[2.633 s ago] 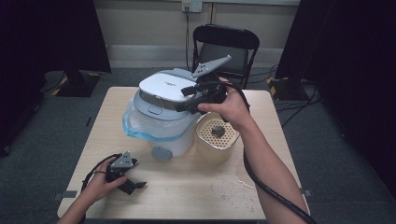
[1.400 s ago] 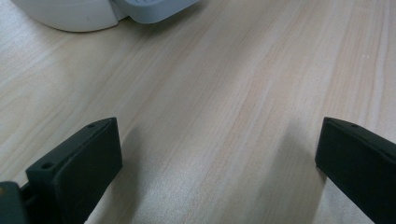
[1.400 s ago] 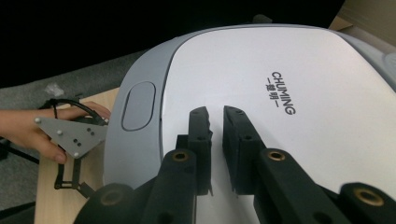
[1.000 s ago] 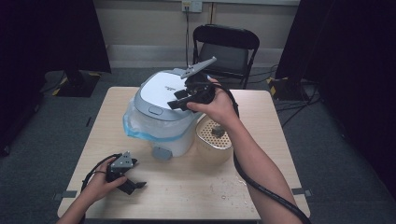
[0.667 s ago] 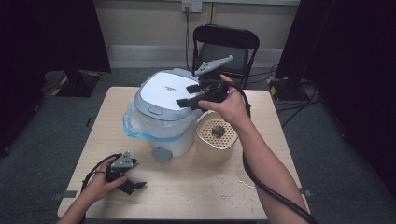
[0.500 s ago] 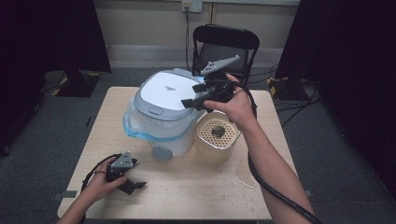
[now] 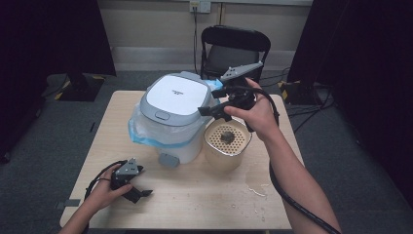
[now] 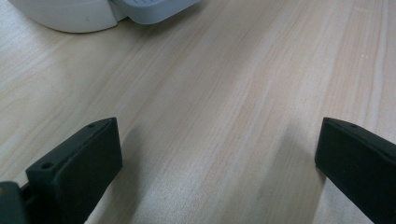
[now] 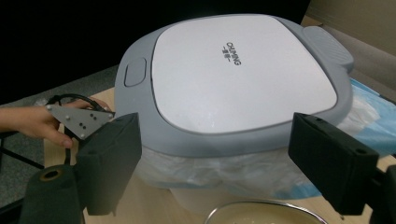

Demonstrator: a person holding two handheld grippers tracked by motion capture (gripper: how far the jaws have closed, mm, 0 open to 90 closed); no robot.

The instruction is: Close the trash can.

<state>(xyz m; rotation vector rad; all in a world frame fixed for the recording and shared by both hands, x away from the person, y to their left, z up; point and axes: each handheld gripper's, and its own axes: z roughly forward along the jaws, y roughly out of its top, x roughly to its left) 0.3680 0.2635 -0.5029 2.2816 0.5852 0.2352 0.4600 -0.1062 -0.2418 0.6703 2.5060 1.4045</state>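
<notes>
While lidded, cooker beside perforated-topped jar.

Overhead light falls evenly on my table, while the curtains on both sides sink into near black. The cooker's white lid shines softly without harsh glare. My left gripper's jaws throw soft, blurred shadows on the pale wood. Close to each camera my jaws look slightly soft; the high view is a little grainy.
</notes>
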